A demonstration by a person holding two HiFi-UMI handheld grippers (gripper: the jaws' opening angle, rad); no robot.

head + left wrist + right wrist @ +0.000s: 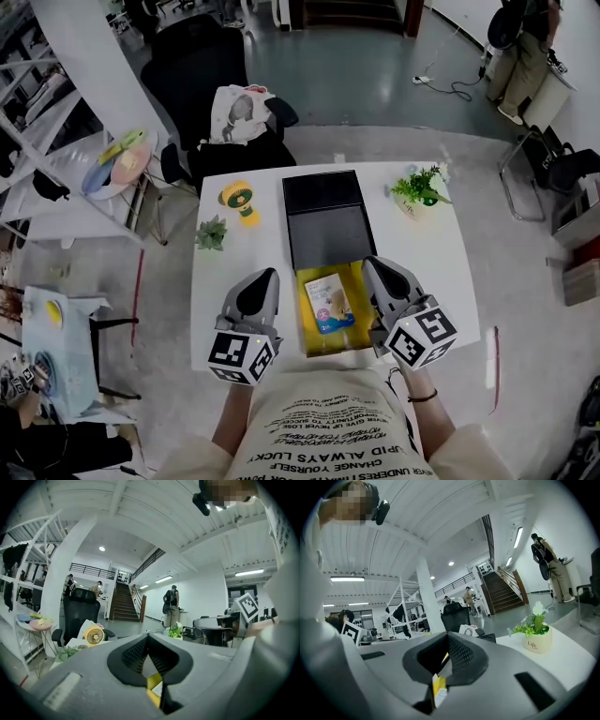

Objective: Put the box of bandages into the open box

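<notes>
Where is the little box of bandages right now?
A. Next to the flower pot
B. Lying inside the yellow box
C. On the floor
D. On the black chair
B: the box of bandages lies flat inside the yellow box, on the white table just in front of the person.

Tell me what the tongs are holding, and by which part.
Nothing. The left tongs and right tongs are both shut and empty; the small pale printed bandage box lies free inside the yellow-lined open black box between them.
</notes>
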